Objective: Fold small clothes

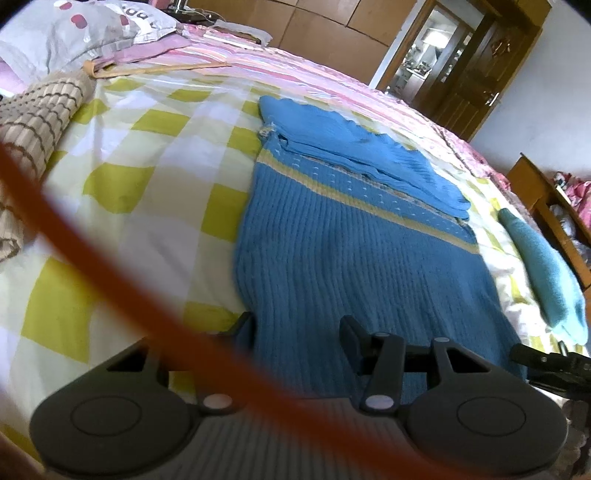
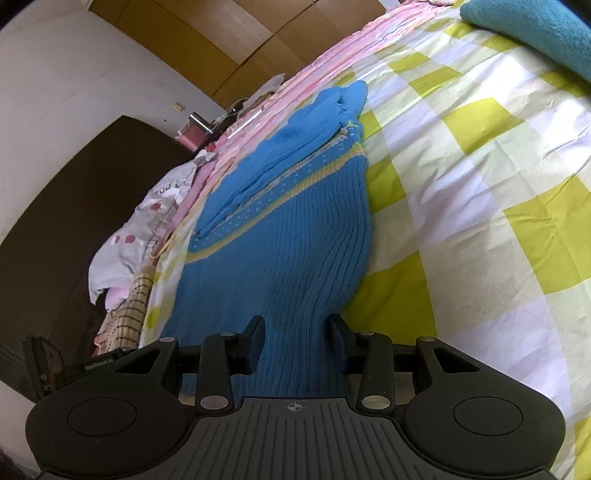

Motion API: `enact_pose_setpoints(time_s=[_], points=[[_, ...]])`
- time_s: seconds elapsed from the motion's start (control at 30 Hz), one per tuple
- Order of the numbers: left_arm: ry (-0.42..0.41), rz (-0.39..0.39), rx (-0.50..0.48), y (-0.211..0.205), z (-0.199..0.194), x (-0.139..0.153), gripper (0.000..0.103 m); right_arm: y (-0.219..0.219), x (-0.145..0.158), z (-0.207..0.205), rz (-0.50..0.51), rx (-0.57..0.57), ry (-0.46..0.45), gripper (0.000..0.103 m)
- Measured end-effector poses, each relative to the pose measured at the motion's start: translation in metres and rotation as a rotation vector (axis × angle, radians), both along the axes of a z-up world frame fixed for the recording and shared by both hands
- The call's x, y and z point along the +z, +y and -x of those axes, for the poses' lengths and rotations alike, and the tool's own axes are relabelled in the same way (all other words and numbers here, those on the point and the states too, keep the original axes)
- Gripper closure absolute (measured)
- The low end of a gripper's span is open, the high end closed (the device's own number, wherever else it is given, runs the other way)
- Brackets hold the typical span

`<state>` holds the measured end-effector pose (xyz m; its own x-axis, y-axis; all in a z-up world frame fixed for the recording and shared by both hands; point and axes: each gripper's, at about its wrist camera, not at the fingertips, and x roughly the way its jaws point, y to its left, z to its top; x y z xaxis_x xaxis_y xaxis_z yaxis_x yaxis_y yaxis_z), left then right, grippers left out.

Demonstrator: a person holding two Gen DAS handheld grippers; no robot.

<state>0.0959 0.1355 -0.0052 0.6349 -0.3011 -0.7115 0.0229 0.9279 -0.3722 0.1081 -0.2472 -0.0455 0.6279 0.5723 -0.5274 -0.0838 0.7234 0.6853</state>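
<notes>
A blue ribbed knit sweater (image 1: 354,258) with a cream-yellow stripe lies flat on the checked bed, its sleeves folded across the chest (image 1: 369,158). My left gripper (image 1: 297,326) is open over the sweater's near hem, its left finger at the hem's left corner. In the right wrist view the same sweater (image 2: 280,236) runs away from me. My right gripper (image 2: 297,334) is open, its fingers standing either side of the hem fabric, which bunches between them.
The yellow-and-white checked sheet (image 1: 147,206) covers the bed. A teal folded garment (image 1: 543,273) lies at the right edge. A brown checked cloth (image 1: 33,125) and pillows (image 1: 74,33) sit far left. An orange cable (image 1: 110,288) crosses the left view.
</notes>
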Motion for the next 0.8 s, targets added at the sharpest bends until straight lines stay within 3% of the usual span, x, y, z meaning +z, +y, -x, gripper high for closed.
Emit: enact_pose_setpoints(time_s=[0.3, 0.37, 0.43, 0.5, 0.57, 0.8], points=[[-0.003, 0.042, 0.013, 0.000, -0.010, -0.003, 0.050, 0.010, -0.005, -0.016, -0.056, 0.013, 0.004, 0.065], [0.004, 0.038, 0.008, 0.000, -0.011, -0.002, 0.050, 0.008, -0.008, -0.016, -0.072, 0.000, 0.017, 0.071], [0.009, 0.030, 0.008, -0.001, -0.013, -0.001, 0.060, 0.006, -0.010, -0.016, -0.067, -0.006, 0.022, 0.080], [0.018, 0.038, 0.010, 0.000, -0.014, -0.001, 0.081, 0.005, -0.012, -0.016, -0.078, -0.018, 0.031, 0.083], [0.028, 0.068, 0.009, 0.001, -0.016, -0.002, 0.084, 0.004, -0.011, -0.015, -0.094, -0.025, 0.027, 0.084], [0.045, 0.045, -0.009, -0.007, -0.022, -0.001, 0.084, -0.001, -0.019, -0.016, -0.152, -0.036, 0.047, 0.084]])
